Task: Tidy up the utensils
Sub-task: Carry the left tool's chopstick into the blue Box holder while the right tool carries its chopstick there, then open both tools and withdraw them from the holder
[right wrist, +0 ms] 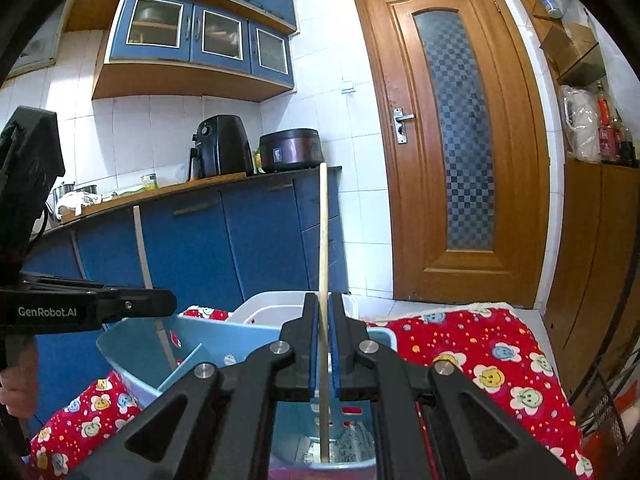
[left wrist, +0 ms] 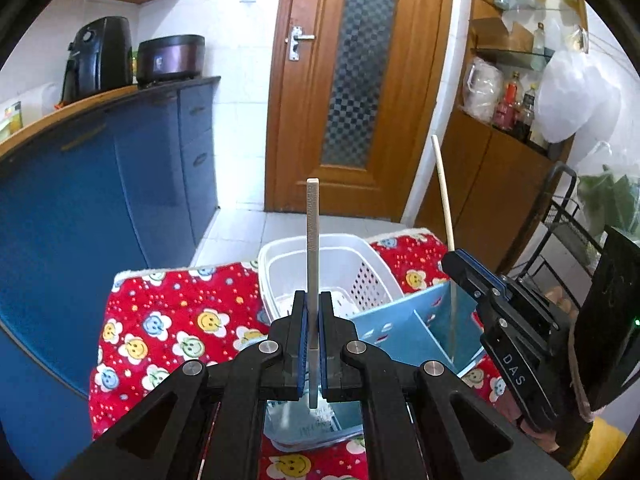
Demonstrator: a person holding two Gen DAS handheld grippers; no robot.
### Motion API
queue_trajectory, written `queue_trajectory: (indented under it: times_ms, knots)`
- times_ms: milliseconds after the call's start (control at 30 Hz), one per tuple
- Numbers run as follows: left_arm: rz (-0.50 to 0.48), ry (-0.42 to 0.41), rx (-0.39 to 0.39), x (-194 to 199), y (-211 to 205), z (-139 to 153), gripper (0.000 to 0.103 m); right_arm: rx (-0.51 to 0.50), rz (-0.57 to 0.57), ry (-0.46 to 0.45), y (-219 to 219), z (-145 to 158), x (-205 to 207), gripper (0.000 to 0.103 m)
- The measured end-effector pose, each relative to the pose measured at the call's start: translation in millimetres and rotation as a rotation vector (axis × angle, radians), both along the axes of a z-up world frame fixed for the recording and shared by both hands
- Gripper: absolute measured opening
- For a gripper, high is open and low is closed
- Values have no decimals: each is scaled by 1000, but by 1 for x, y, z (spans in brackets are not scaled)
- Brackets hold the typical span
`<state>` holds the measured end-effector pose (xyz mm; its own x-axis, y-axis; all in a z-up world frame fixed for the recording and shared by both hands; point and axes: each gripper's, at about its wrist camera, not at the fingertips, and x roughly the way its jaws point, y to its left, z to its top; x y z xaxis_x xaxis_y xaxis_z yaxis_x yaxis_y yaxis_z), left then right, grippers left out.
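Note:
My left gripper (left wrist: 313, 298) is shut on a flat grey chopstick (left wrist: 312, 228) that stands upright, its lower end down inside the light blue utensil holder (left wrist: 416, 328). In the right wrist view this gripper (right wrist: 164, 303) comes in from the left with the grey chopstick (right wrist: 142, 248). My right gripper (right wrist: 324, 300) is shut on a wooden chopstick (right wrist: 323, 232), also upright, whose tip reaches into the blue holder (right wrist: 136, 344). The left wrist view shows the right gripper (left wrist: 454, 258) and its wooden chopstick (left wrist: 442, 192) over the holder's right side.
A white perforated basket (left wrist: 320, 256) stands just behind the holder on a red flowered cloth (left wrist: 168, 320). Blue cabinets (left wrist: 100, 208) run along the left, a wooden door (left wrist: 352, 100) is ahead, and a black wire rack (left wrist: 568, 216) is at the right. A hand (right wrist: 16, 396) grips the left tool.

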<state>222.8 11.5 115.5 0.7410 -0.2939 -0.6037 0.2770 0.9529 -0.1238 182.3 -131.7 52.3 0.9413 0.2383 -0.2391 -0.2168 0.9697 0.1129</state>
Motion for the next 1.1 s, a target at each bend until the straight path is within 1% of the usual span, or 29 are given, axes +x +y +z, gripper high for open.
queue_trajectory:
  times_ms: [67,100,167,233,333,467,600,700,767,833,967,1100]
  knots:
    - [-4,8,1,0,-1,-5,4,-2,-1,2,-1,1,-2,7]
    - [0,-3,6,-1,-2,-6,4,1,3,6,-1,1,-3,7]
    - [4,-11,20,-3,-3,-6,4,4,4,10,-1,2,-4,11]
    - [0,-8,21,-5,-5,-6,4,15,-2,11,-2,4,-6,21]
    - [-8,5,17,-7,-7,-5,5,29,-2,15,-4,6,-10,24]
    - [4,7,23,-10,-6,-2,10,28,-5,7,-6,12,-19,31]
    - [3,4,23,-17,-6,3,11,42,-8,6,-9,21,-28,32]
    - [2,-16,20,-25,-6,10,17,50,-10,15,-13,25,-36,35]
    - [3,-35,19,-32,-6,15,31,48,-15,24,-14,27,-42,36]
    - [5,-54,21,-40,-7,20,37,51,-15,38,-18,29,-50,36]
    - [5,-69,12,-54,-6,26,38,58,-9,75,-21,33,-62,36]
    - [8,-64,-5,-66,-2,27,38,64,0,107,-22,37,-76,36]
